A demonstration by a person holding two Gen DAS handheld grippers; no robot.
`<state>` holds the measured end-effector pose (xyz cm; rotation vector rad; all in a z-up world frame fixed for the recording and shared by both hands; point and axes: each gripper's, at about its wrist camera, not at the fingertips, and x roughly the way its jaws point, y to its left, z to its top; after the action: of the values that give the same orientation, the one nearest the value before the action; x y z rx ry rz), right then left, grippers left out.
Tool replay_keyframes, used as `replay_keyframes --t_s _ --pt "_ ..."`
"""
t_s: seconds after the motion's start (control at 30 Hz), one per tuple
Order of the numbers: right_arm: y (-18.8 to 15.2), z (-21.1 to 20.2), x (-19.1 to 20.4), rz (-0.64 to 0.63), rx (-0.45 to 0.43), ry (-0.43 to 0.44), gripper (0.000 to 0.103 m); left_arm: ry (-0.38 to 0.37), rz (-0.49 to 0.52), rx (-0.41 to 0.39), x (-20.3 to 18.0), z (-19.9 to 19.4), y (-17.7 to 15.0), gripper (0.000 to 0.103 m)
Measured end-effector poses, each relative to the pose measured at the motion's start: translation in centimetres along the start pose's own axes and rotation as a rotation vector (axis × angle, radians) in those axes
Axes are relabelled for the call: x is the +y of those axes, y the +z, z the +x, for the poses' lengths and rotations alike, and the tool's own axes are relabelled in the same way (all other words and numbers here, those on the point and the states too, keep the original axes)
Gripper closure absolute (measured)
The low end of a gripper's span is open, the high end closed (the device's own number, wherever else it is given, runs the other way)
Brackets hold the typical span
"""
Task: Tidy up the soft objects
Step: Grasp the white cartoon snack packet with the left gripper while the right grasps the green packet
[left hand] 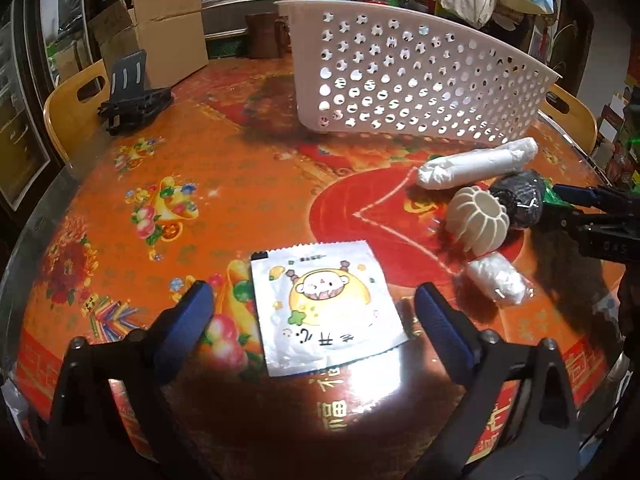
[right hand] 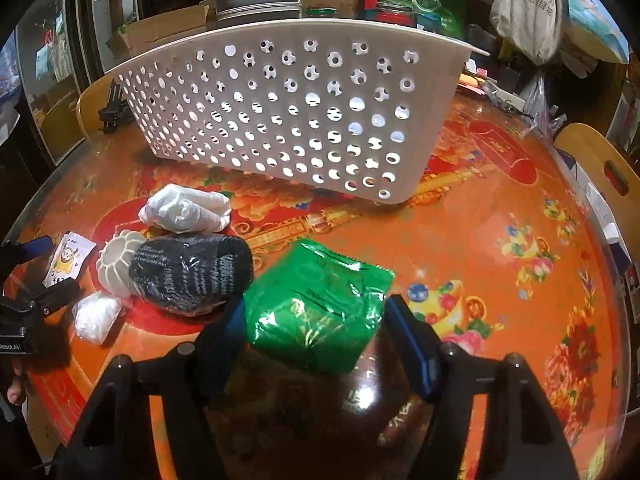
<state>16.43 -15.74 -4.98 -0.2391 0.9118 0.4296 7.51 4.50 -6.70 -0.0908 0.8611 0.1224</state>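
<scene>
A white perforated basket [left hand: 416, 80] [right hand: 304, 116] stands at the back of the table. My left gripper [left hand: 316, 308] is open, its fingers either side of a flat white cartoon sachet [left hand: 326, 308] lying on the table. My right gripper [right hand: 320, 328] is open around a green foil pack [right hand: 316, 304], its pads close to the pack's sides. Beside these lie a long white wrapped roll [left hand: 476, 164] [right hand: 186, 210], a dark knitted bundle in clear wrap [right hand: 192, 272] [left hand: 518, 196], a cream ribbed ball [left hand: 476, 220] [right hand: 116, 260] and a small white wrapped bundle [left hand: 498, 278] [right hand: 96, 316].
The round table has an orange flowered cover [left hand: 160, 200]. A black stand [left hand: 132, 100] sits at the far left. Wooden chairs [right hand: 604, 168] stand around the table. Cardboard boxes [left hand: 160, 36] and bags fill the background.
</scene>
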Motion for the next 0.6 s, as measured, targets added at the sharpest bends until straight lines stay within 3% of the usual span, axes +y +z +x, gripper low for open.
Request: replay_keyframes --t_s 0.07,0.23,0.4,0.47,0.6 --pt "0.0 0.0 0.0 0.000 -0.002 0.003 0.039 -0.002 0.005 -0.011 -0.2 -0.3 0.0 0.031" --pt "-0.1 -0.1 0.0 0.002 -0.006 0.005 0.042 -0.017 0.023 -0.017 -0.6 -0.8 0.0 0.057" --pt "-0.2 -0.2 -0.3 0.008 -0.007 0.009 0.043 -0.037 0.033 -0.018 -0.9 -1.3 -0.3 0.069" --pt "-0.2 -0.3 -0.4 0.009 -0.007 0.008 0.044 -0.054 0.033 -0.022 -1.0 -1.5 -0.5 0.081" --pt "-0.2 -0.3 -0.4 0.011 -0.009 0.008 0.045 -0.080 0.032 -0.041 -1.0 -1.9 -0.7 0.084"
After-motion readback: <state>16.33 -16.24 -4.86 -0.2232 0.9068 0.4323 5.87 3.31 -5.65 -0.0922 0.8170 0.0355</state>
